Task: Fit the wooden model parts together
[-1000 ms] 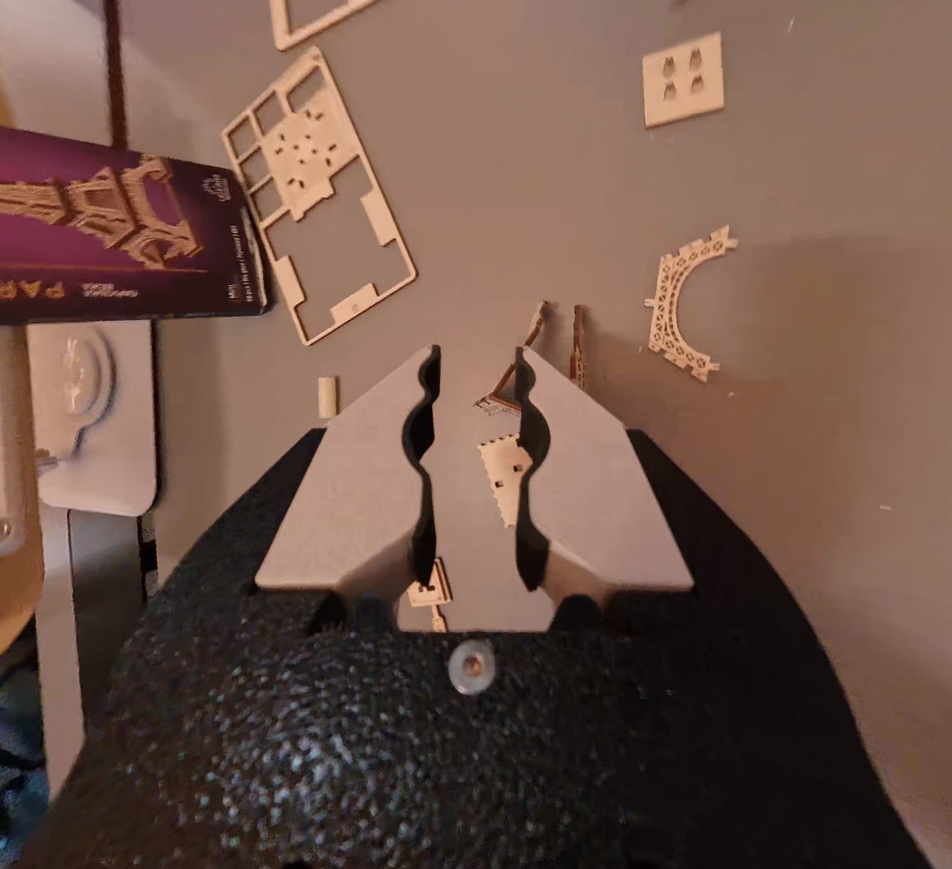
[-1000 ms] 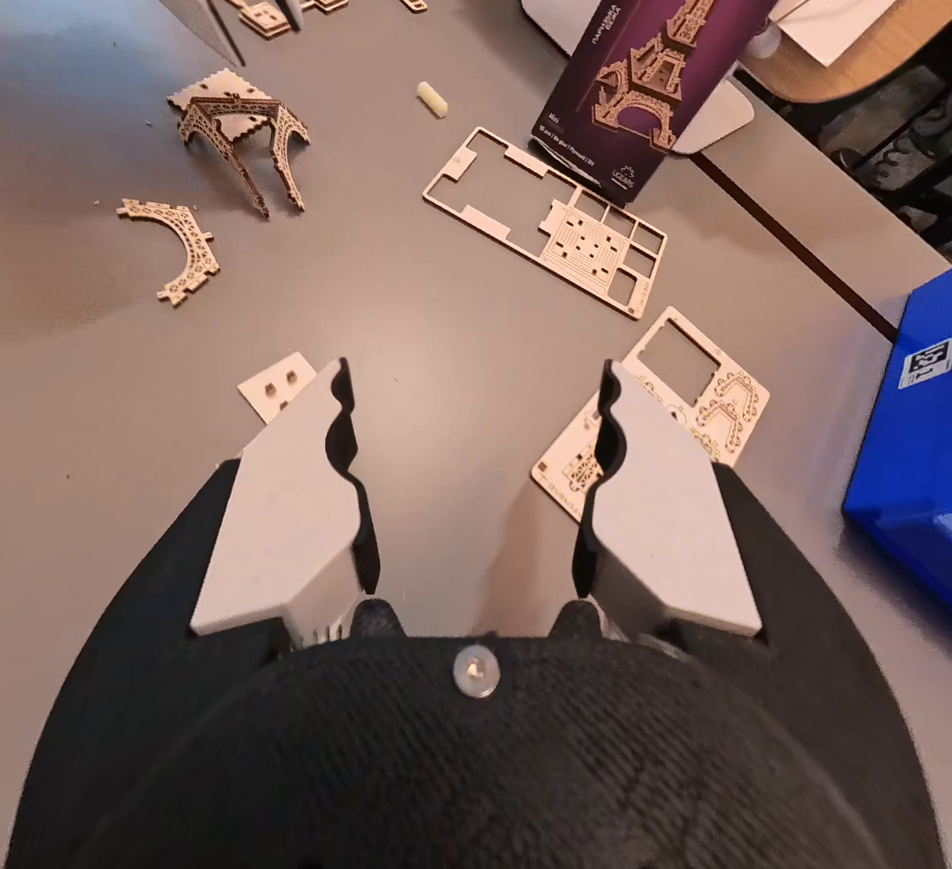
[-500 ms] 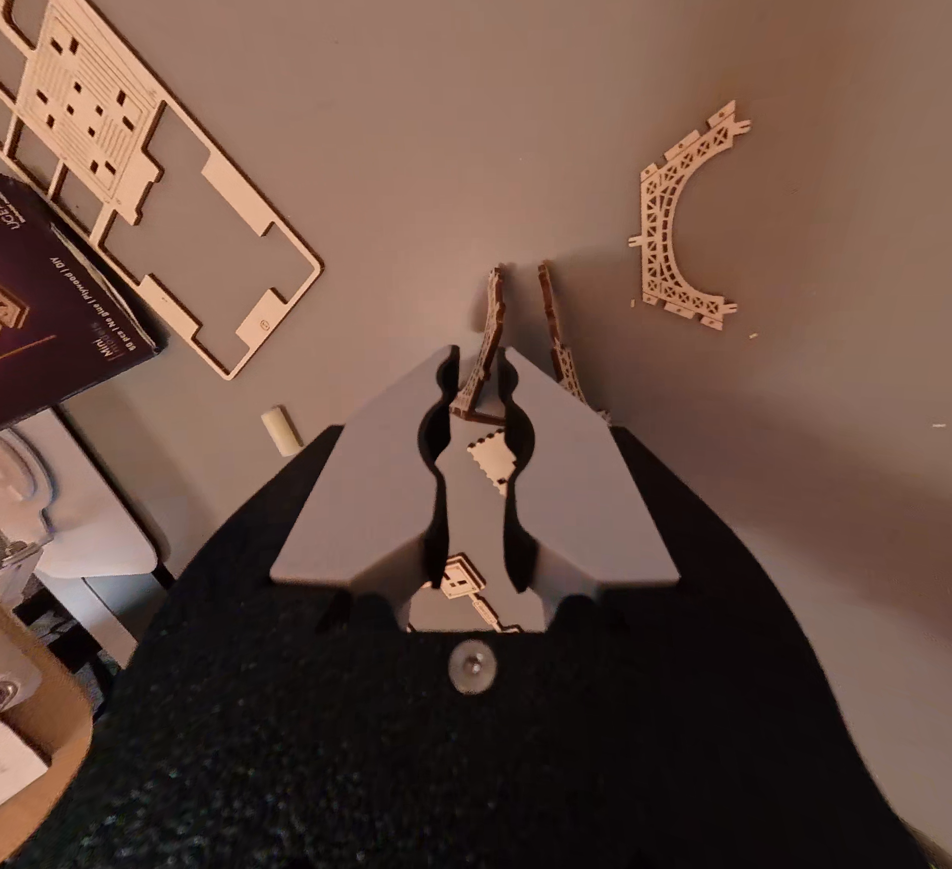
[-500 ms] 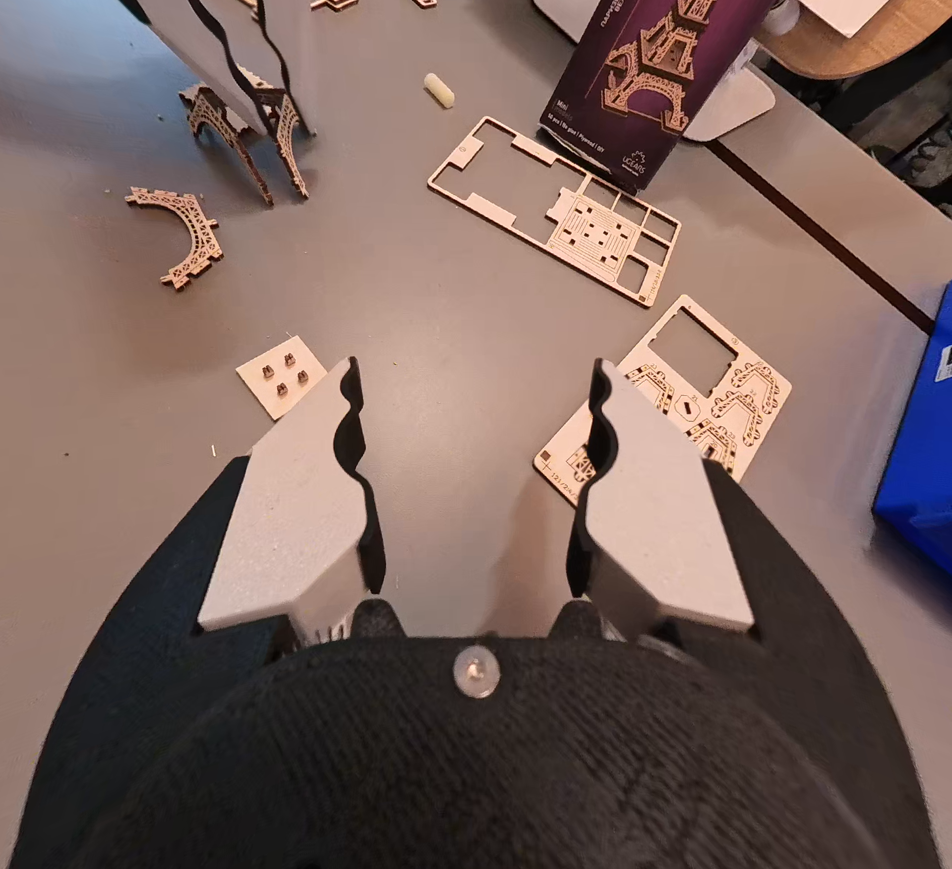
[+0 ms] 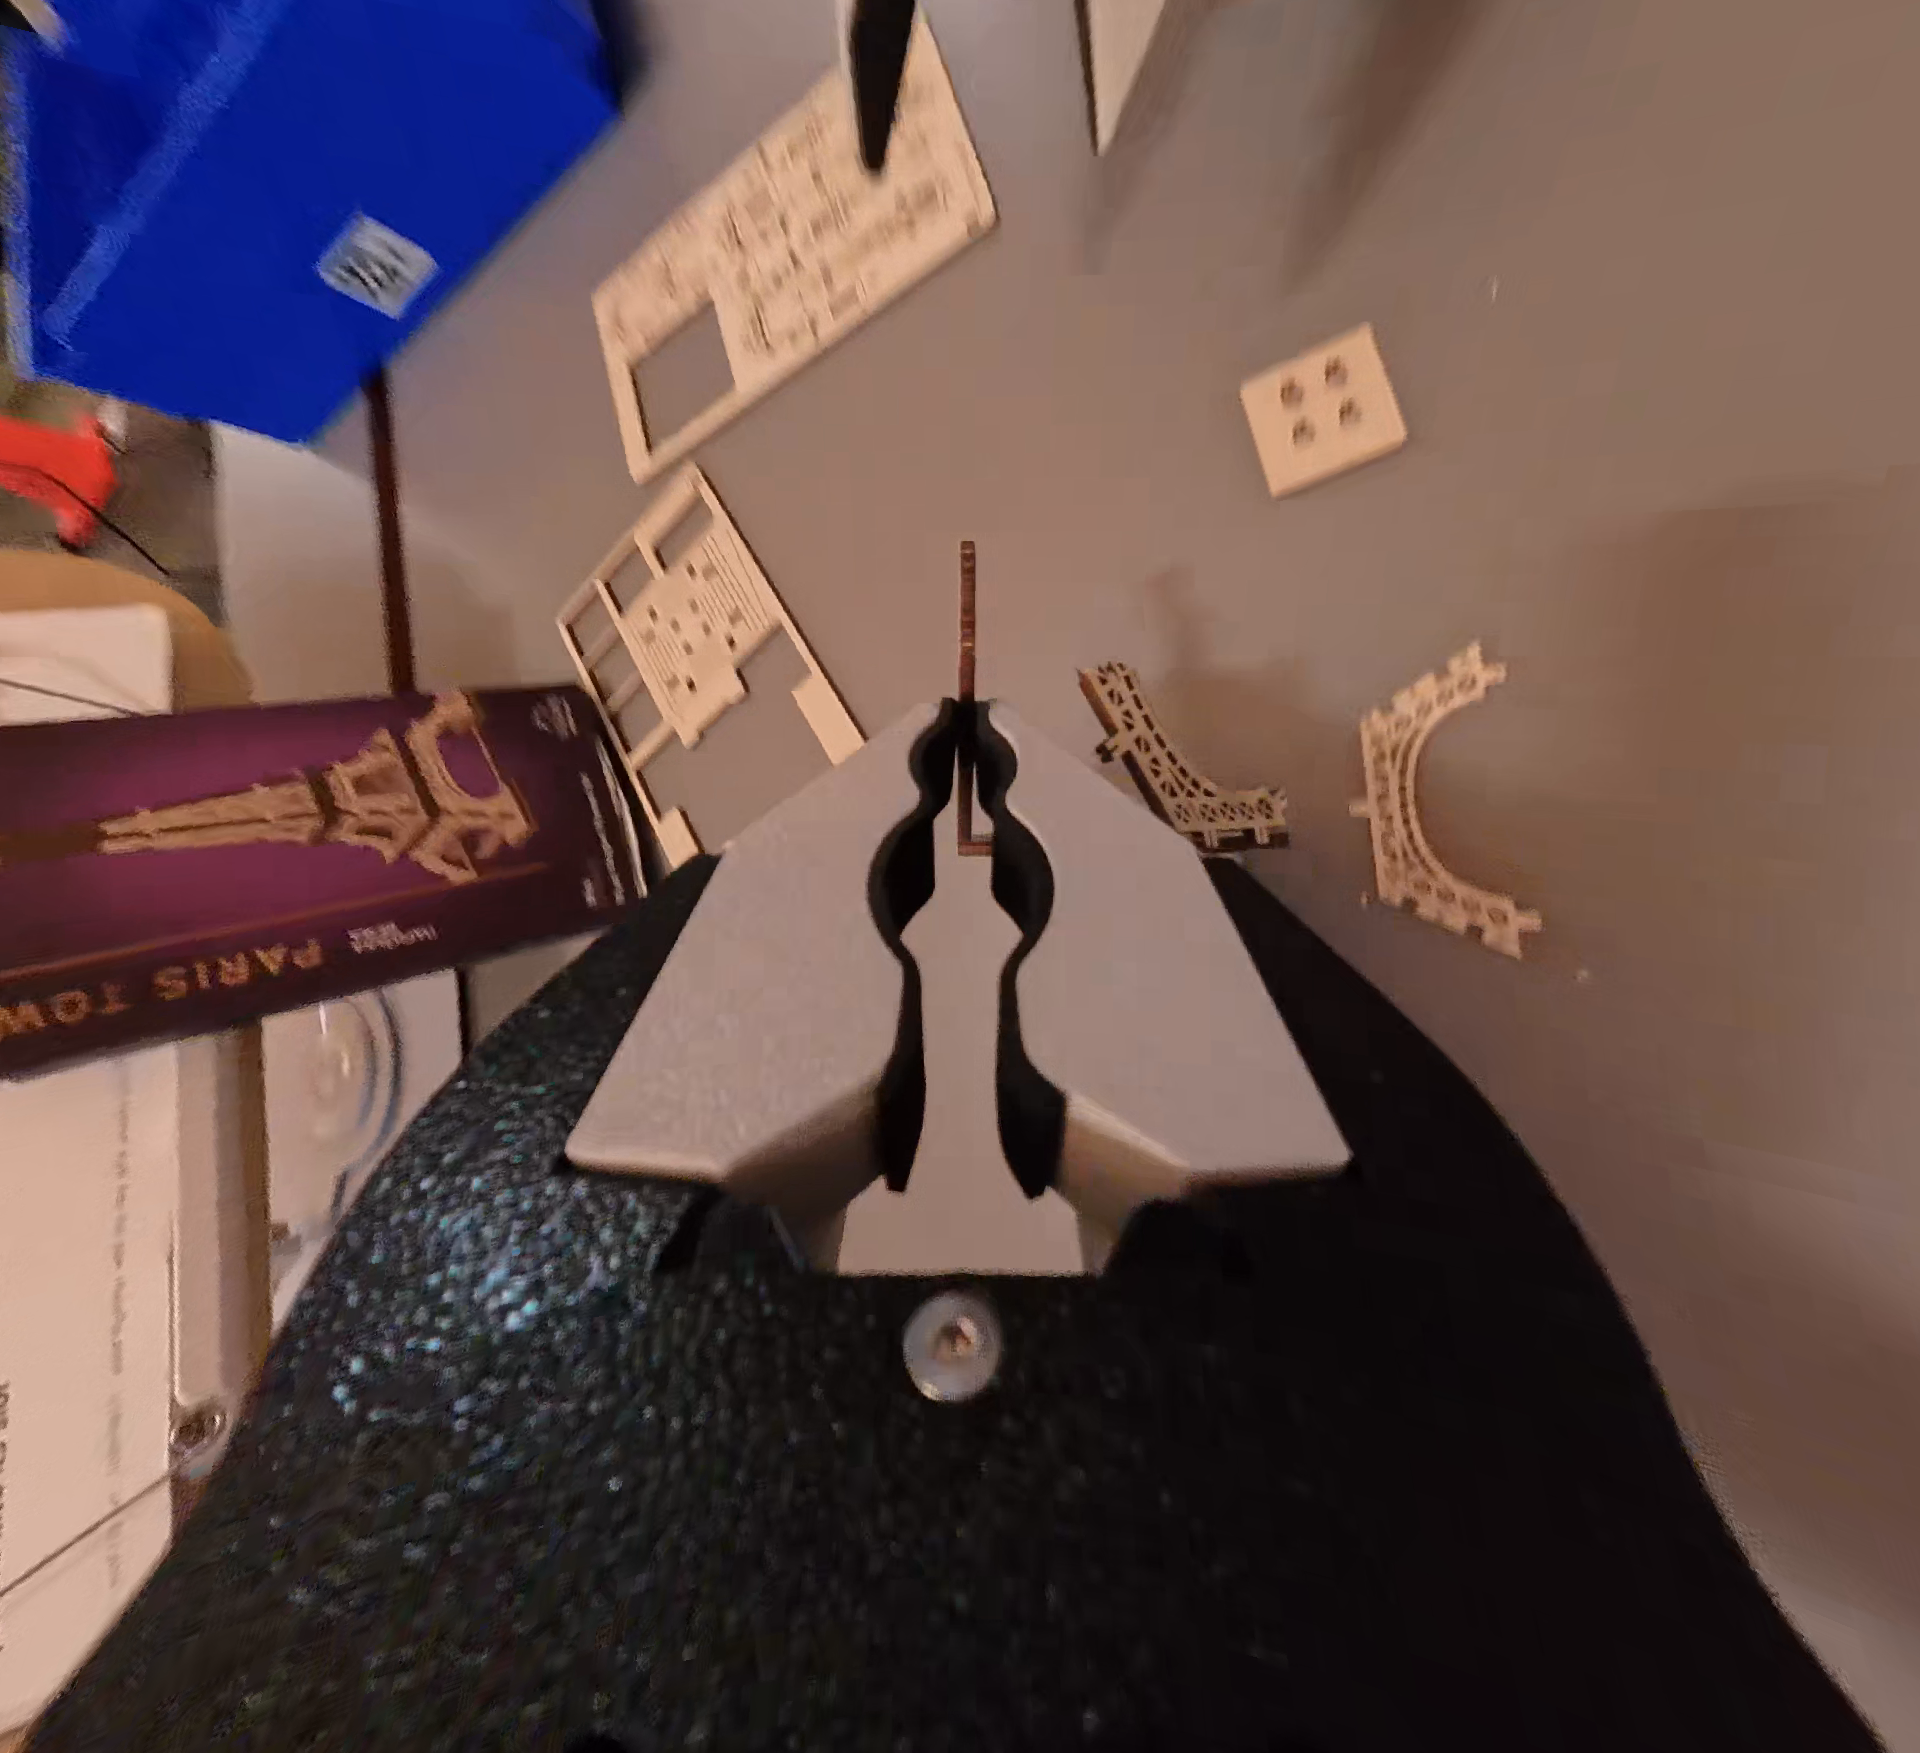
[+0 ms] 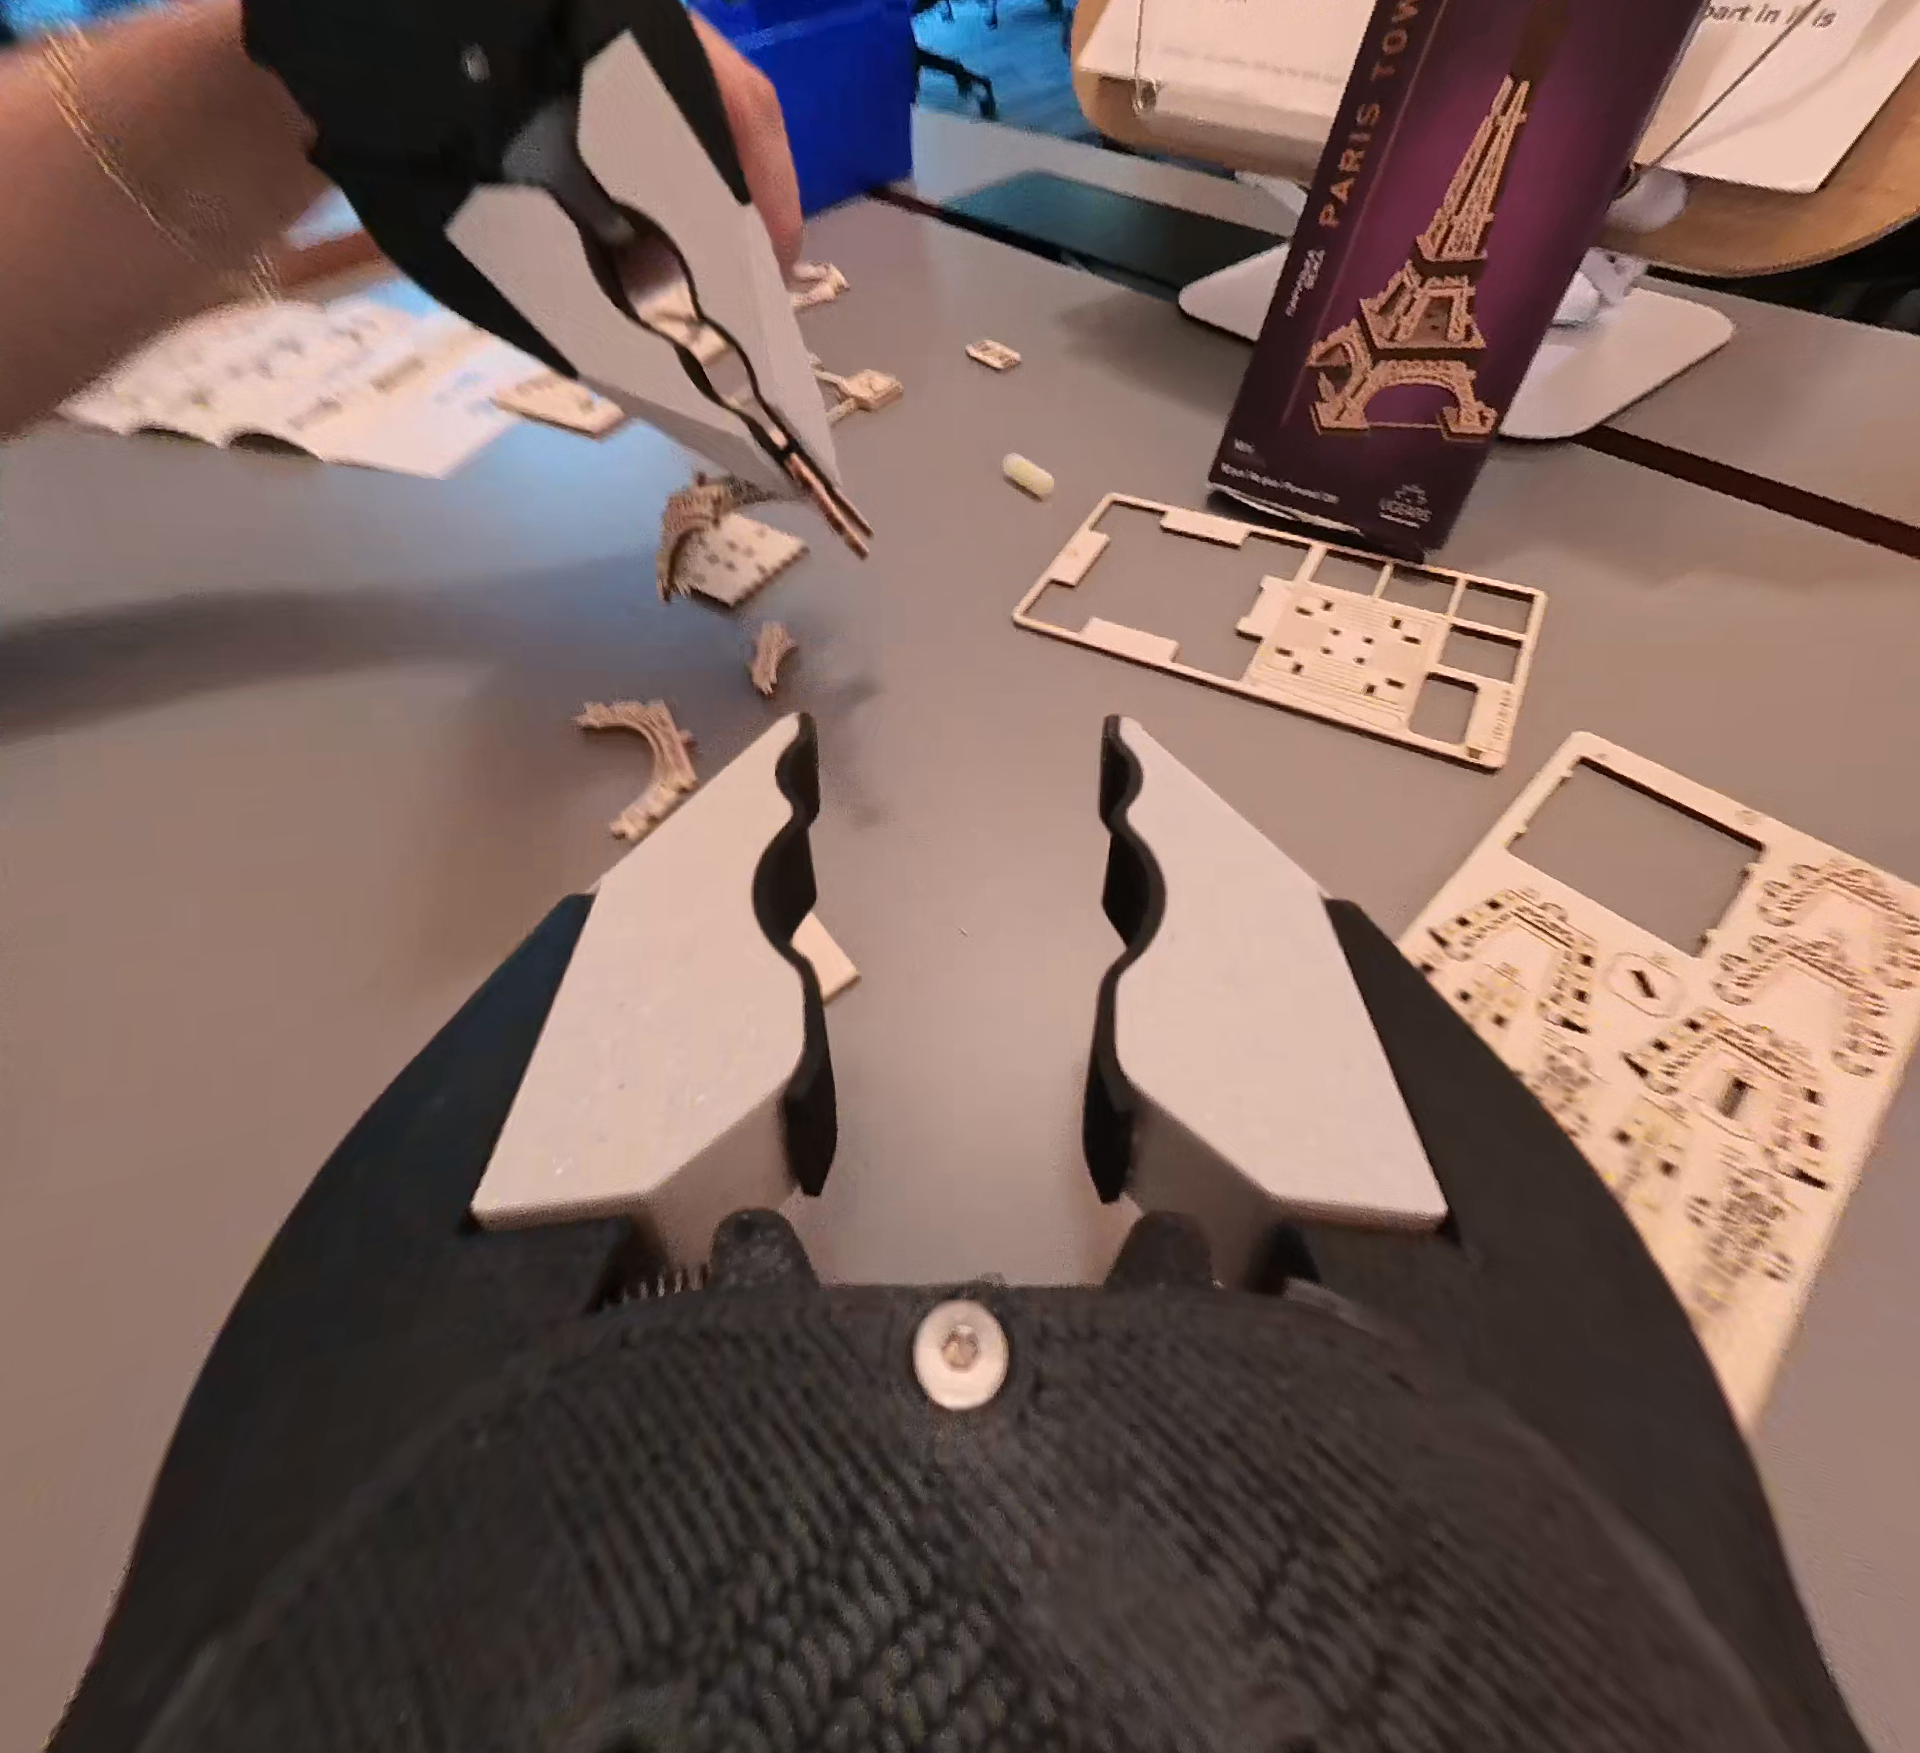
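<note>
Closest, right tongs (image 6: 961,737) spread wide and empty, hovering over bare desk (image 6: 312,872), with one small square plate (image 6: 829,968) peeping out under the left finger. Just beyond that finger, one flat lattice arch (image 6: 644,753); a little farther, one smaller arch piece (image 6: 771,656) propped on edge. Next out, left tongs (image 5: 966,716) pinched shut on one thin wooden strip (image 5: 967,623), held clear of the desk, long axis straight out along the fingers and seen edge-on from the left wrist. Strip tip aimed toward the right tongs, and both loose arches down between the two; flat arch probably nearer the open right tongs, so likely the right hand's pick. Directly under the left tongs, one part-built cluster (image 6: 727,545) of arch and holed plate, joints too small to judge. Off to the right, two punched-out sheets: one nearly emptied frame (image 6: 1288,633) and one fuller sheet (image 6: 1662,1007). Farther back, one cream peg (image 6: 1029,474), one upright purple box (image 6: 1455,249), a few tiny offcuts, one open booklet (image 6: 291,384), one blue bin (image 5: 291,124).
</note>
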The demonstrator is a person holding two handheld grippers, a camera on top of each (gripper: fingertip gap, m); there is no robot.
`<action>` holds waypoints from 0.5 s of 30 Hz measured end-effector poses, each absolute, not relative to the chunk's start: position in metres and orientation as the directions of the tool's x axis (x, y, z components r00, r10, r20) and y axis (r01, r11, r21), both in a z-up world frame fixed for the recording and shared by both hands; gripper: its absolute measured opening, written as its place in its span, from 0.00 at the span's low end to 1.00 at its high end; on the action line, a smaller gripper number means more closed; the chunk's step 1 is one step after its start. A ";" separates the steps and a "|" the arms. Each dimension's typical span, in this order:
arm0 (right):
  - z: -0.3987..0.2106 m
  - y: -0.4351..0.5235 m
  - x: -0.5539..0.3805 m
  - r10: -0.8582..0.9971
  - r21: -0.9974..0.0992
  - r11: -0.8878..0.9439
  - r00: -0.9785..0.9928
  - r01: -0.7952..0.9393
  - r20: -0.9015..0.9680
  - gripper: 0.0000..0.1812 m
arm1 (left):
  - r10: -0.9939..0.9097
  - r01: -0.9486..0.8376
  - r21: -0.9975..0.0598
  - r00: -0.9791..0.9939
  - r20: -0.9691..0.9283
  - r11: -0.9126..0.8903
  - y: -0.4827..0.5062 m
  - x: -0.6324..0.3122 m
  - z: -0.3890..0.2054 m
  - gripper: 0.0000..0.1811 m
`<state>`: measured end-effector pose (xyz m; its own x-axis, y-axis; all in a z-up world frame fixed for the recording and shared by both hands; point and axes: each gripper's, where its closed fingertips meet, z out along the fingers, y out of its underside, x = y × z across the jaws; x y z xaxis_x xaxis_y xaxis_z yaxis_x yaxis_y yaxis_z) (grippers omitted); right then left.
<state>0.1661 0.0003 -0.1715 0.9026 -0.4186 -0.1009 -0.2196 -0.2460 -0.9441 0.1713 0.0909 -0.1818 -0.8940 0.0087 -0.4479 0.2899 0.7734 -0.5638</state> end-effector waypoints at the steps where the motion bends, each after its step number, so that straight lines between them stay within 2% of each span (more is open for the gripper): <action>1: -0.168 0.003 0.164 -0.402 -0.948 -0.206 0.904 -0.244 -0.145 0.28 | -0.001 0.312 -0.603 -0.888 -0.460 0.734 0.085 0.168 -0.175 0.00; 4: -0.154 0.015 0.155 -0.313 -0.947 -0.092 0.912 -0.307 -0.265 0.26 | -0.044 0.343 -0.715 -0.886 -0.462 0.609 0.070 0.155 -0.157 0.00; 8: -0.143 0.028 0.150 -0.247 -0.938 -0.014 0.910 -0.347 -0.333 0.20 | -0.101 0.324 -0.788 -0.895 -0.435 0.524 0.064 0.149 -0.148 0.00; 15: -0.134 0.039 0.128 -0.091 -0.921 0.020 0.917 -0.389 -0.389 0.16 | -0.094 0.412 -0.755 -0.846 -0.525 0.510 0.059 0.137 -0.148 0.00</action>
